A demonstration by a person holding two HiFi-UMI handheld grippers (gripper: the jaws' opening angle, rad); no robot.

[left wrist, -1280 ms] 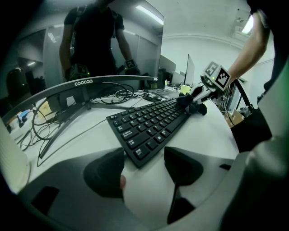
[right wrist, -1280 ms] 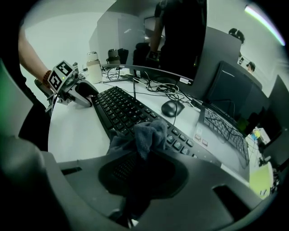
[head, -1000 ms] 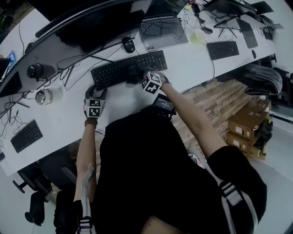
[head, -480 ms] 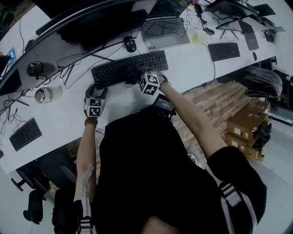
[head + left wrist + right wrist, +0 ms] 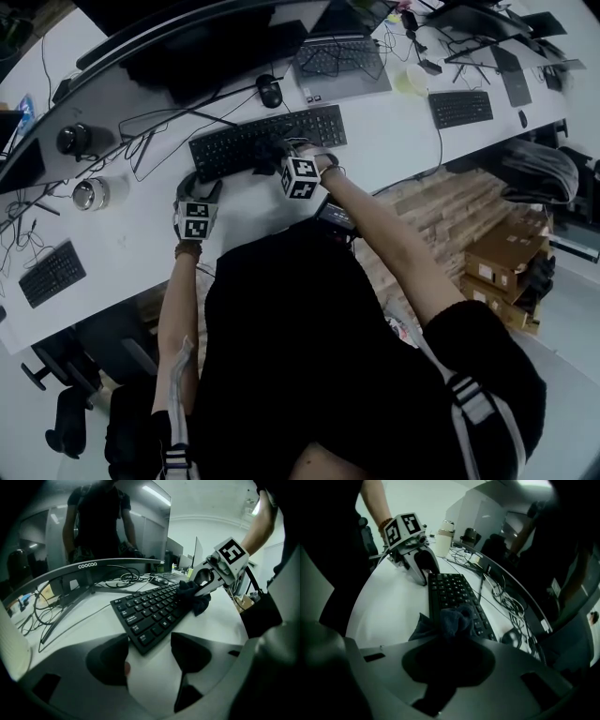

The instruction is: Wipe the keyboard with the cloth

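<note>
A black keyboard (image 5: 267,141) lies on the white counter (image 5: 122,234), just in front of a curved monitor (image 5: 87,565) whose lower bezel carries the word "coocaa" in pale letters. The right tongs (image 5: 449,639) are closed tight on a dark blue cloth (image 5: 457,616), which bunches out of their tips. The cloth rests on the keys around the middle of the keyboard and at its near edge, with one fold spilling off onto the counter beside it. The left tongs (image 5: 150,656) stand open at the keyboard's left end. The near left corner of the keyboard sits in front of the gap between their tips, and the pads clamp nothing. Each pair of tongs bears a white cube printed with black square markers. The legends on the keys are too small to read. A black mouse (image 5: 269,91) sits on the far side of the keyboard with loose cables near it, and a second keyboard (image 5: 459,106) lies farther right along the counter.
</note>
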